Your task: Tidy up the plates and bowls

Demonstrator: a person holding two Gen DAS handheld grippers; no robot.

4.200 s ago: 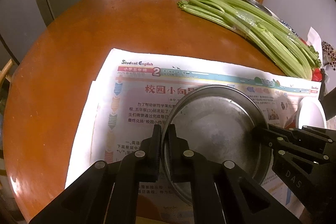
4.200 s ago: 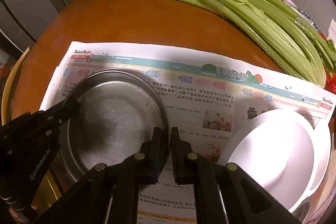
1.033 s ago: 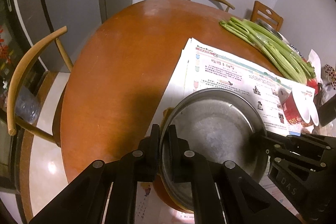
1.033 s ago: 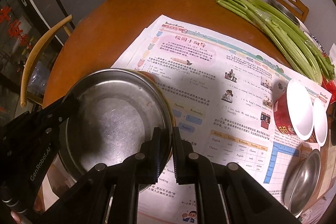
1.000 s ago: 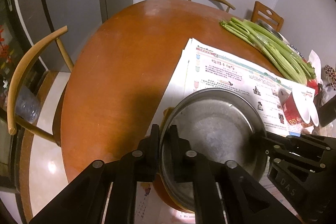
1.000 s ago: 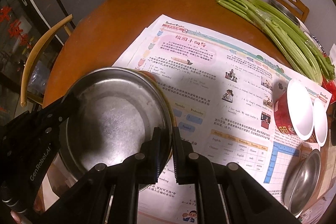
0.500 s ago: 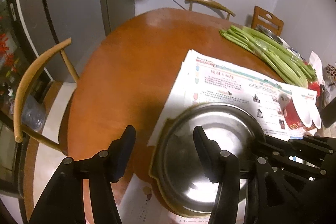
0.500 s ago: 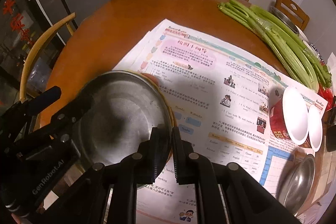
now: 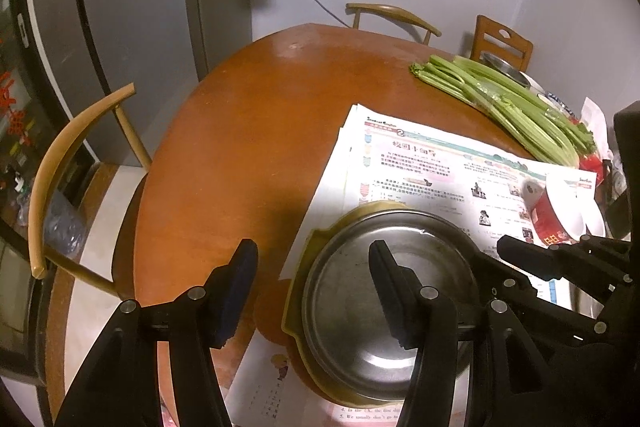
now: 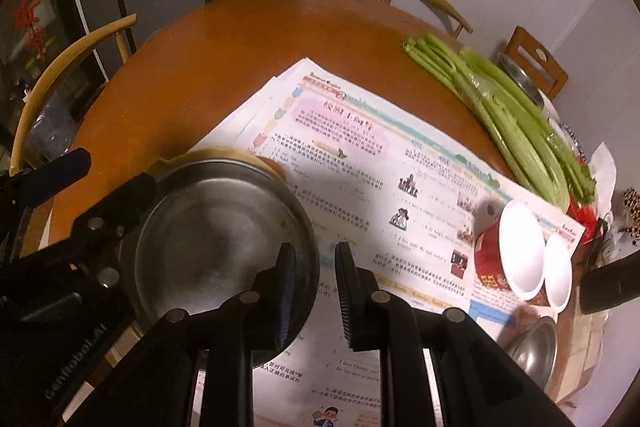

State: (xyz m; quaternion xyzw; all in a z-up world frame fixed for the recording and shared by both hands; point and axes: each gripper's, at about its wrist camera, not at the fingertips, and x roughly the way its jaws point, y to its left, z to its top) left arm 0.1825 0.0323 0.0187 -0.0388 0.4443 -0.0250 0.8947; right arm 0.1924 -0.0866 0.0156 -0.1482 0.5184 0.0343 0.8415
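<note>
A: Left wrist view. Your left hand-held gripper [image 9: 312,289] is released, its fingers spread wide: one finger [image 9: 236,291] hangs over the bare wood of the round counter [image 9: 240,131], the other [image 9: 394,291] over the steel plate [image 9: 384,331]. Neither visibly touches the plate.

B: And where does the steel plate sit?

A: It rests inside a shallow yellow dish [image 9: 298,291], whose rim shows around the plate's left and far edges. The pair lies at the near left corner of the newspaper [image 9: 432,171] that covers the counter's right half.

B: Right wrist view?

A: Your right hand-held gripper [image 10: 314,283] is also released, with a clear gap between its fingers. The rim of the steel plate [image 10: 212,227] lies near that gap; whether either finger touches the rim, you cannot tell. Your left hand-held gripper [image 10: 100,179] shows at the plate's far side, spread across its edge.

B: What else stands on the newspaper?

A: At its right end, a red bowl [image 10: 516,259] with a white inside lies tipped on its side, and a small white bowl [image 10: 558,271] sits just beside it. A steel bowl [image 10: 534,351] lies nearer you, at the paper's edge. A bunch of celery [image 10: 504,115] stretches along the counter behind the paper.
</note>
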